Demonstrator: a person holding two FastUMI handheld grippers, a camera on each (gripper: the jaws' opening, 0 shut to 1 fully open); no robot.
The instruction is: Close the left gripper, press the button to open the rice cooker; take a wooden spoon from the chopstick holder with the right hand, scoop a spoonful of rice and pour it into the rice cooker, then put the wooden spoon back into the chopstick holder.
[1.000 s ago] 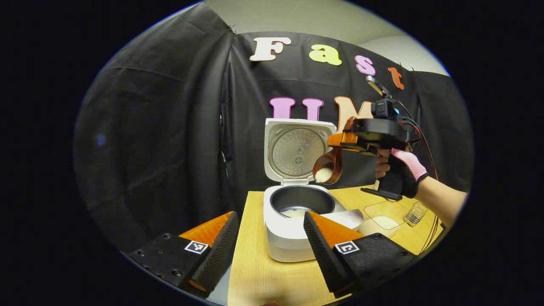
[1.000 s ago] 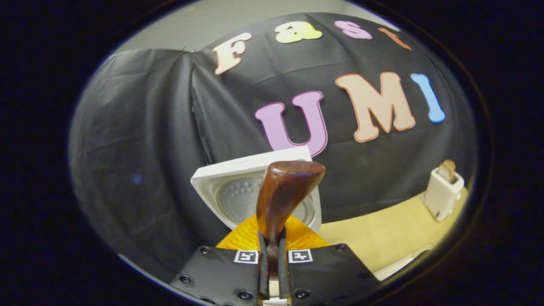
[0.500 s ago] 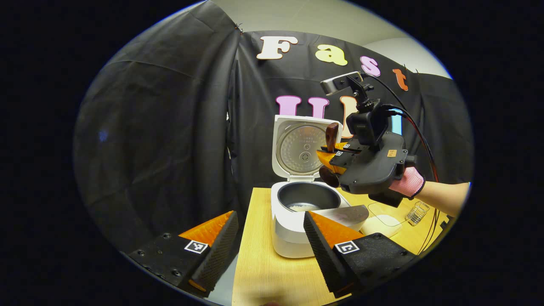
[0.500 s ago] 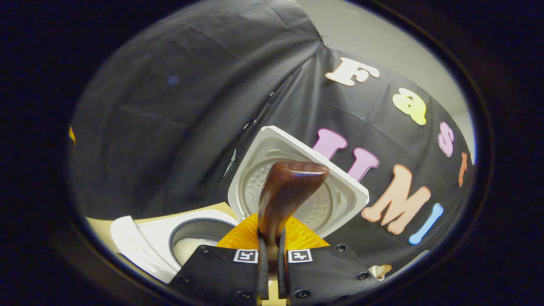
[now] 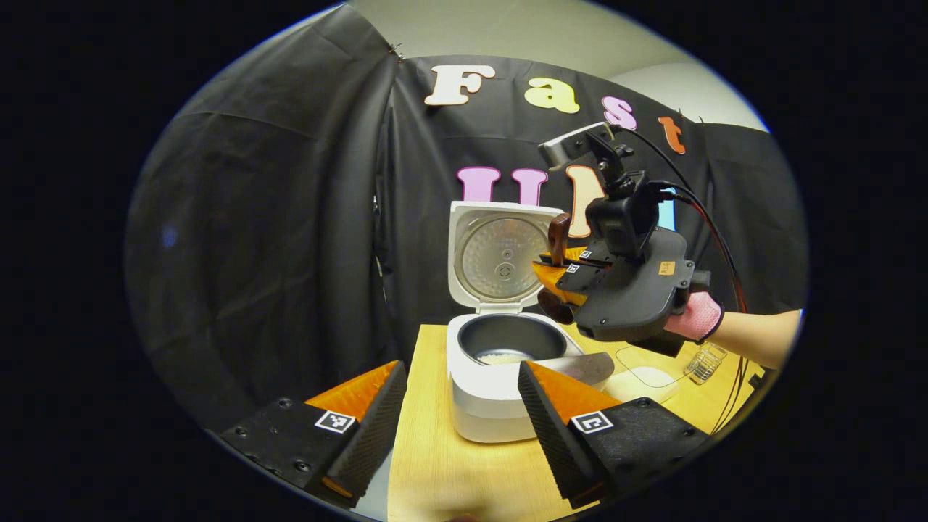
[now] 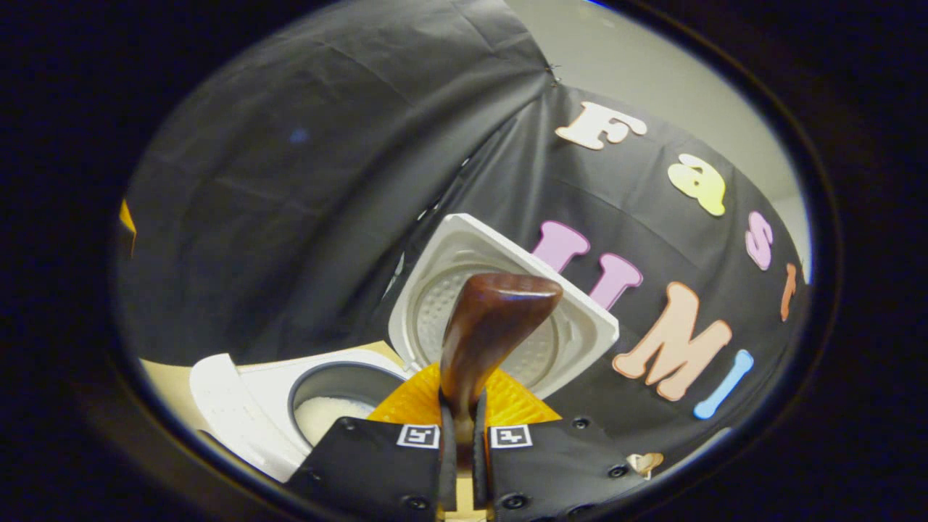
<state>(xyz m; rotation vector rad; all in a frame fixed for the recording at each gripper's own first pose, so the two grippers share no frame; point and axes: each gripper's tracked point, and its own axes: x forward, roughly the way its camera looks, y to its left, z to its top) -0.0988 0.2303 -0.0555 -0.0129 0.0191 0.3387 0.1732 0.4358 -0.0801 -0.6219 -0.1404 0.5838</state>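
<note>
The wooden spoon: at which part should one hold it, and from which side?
Grip the wooden spoon on its narrow handle, coming from the side; the right gripper does so. The handle tapers thin there, so both fingers close on it.

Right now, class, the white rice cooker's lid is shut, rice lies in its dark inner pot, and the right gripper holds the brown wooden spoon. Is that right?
Not quite: the white rice cooker's lid stands open, upright behind the dark inner pot, as the left gripper view shows. The rest holds: rice lies in the pot, and the right gripper is shut on the brown wooden spoon.
</note>
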